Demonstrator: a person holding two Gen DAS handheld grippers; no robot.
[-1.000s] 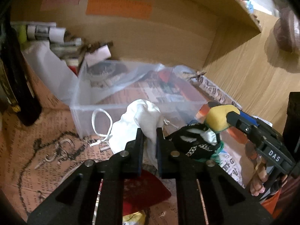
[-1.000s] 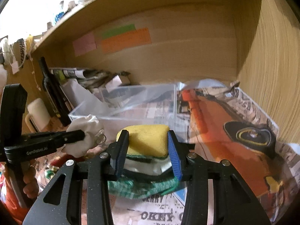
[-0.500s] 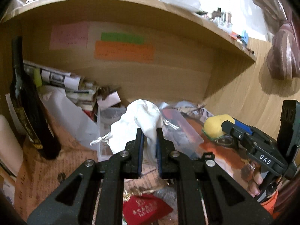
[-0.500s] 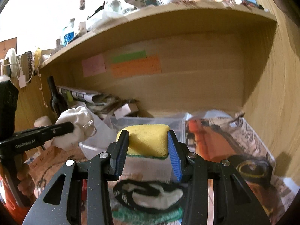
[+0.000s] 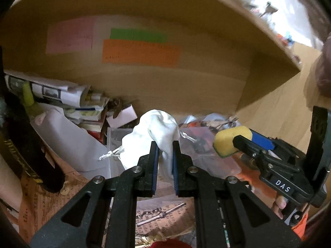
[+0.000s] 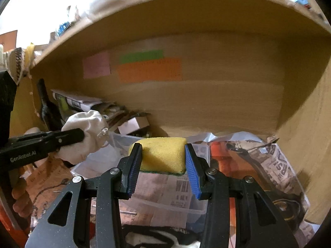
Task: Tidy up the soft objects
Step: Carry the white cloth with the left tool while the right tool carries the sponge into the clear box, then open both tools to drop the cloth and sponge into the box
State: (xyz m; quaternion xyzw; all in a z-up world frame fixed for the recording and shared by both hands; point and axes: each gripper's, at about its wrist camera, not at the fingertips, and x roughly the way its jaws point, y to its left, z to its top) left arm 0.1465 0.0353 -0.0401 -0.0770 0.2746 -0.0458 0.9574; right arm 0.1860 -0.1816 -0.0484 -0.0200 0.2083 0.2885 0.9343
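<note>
both soft objects (image 5: pixel 157 132) (image 6: pixel 163 155) between jaws

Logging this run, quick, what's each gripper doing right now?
Left gripper: shut on the white drawstring pouch, held in the air.
Right gripper: shut on the yellow sponge, held above the clear plastic bin.

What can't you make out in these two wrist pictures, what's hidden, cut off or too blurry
- Writing on the orange note and pink note: left wrist view, blurred.
- Inside of the clear plastic bin: right wrist view, covered by the right gripper and its yellow sponge.
- Lower part of the white cloth pouch: left wrist view, behind the left gripper.
- Black-and-white fabric: right wrist view, cut off by the bottom edge.
</note>
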